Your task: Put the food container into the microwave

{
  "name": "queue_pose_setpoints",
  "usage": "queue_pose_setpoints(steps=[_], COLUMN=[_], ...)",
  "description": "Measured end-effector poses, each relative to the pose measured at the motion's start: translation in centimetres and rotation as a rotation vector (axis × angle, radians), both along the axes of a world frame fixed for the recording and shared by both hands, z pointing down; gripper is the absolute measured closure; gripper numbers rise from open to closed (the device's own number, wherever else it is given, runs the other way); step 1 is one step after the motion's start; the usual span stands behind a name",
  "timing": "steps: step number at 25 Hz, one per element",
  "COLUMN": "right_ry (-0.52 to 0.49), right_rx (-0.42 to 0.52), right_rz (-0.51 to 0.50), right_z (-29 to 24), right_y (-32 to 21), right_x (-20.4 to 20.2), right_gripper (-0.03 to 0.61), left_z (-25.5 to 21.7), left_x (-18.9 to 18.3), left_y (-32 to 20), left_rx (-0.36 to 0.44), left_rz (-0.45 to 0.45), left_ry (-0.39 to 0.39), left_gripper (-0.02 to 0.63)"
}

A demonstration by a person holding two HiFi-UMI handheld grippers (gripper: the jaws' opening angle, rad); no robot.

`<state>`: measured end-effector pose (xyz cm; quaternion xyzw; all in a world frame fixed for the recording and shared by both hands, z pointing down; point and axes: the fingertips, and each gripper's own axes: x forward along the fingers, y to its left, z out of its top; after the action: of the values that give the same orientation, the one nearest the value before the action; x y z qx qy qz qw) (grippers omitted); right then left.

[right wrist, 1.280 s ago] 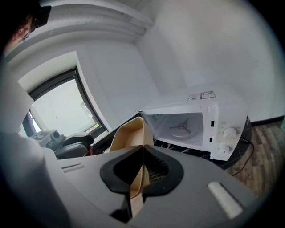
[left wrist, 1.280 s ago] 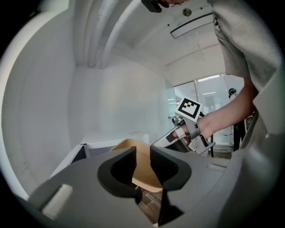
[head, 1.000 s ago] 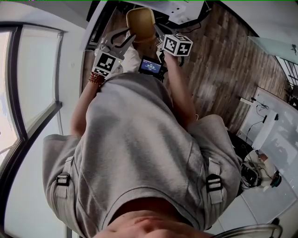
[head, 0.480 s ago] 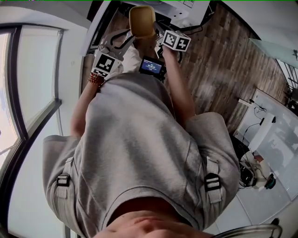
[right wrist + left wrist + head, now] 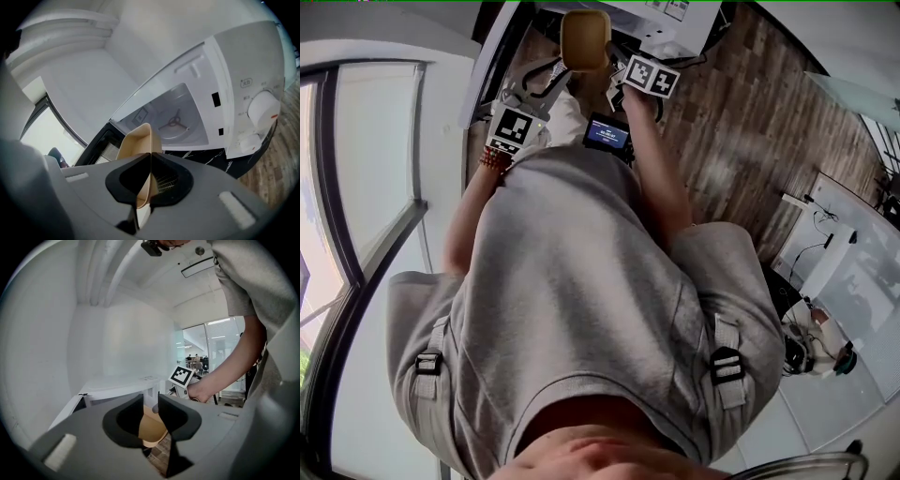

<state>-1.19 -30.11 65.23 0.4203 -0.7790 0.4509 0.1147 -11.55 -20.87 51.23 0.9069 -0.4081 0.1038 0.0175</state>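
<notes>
The food container, a tan rectangular tub, hangs in front of the white microwave. My right gripper is shut on its right wall; in the right gripper view the jaws pinch the thin tan wall. Beyond it the microwave cavity stands open, with the dark door swung left and the dial panel at right. My left gripper sits at the tub's left side. Its jaws stand apart, and the tub shows through the gap without visible pad contact.
The person's grey shirt fills most of the head view. A small lit screen hangs at the chest. Wood-pattern floor lies to the right, a tall window to the left. A black marbled counter carries the microwave.
The tub and my right gripper have shifted up the head view, closer to the microwave. My left gripper followed a little.
</notes>
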Motion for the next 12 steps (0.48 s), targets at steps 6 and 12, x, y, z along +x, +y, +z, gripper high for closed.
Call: queue_pose_setpoints(steps=[6, 12], right_ry=[0.012, -0.003], right_rx=[-0.012, -0.022], right_rz=[0.048, 0.116], right_z=[0.8, 1.7], right_y=[-0.9, -2.3], right_x=[1.5, 1.5], right_gripper=[0.554, 0.554], left_z=[0.0, 0.3], left_x=[1.5, 1.5], left_y=[-0.7, -2.0], left_rx=[-0.022, -0.032], left_rz=[0.035, 0.034], left_ry=[-0.016, -0.027], left_gripper=[0.515, 0.518])
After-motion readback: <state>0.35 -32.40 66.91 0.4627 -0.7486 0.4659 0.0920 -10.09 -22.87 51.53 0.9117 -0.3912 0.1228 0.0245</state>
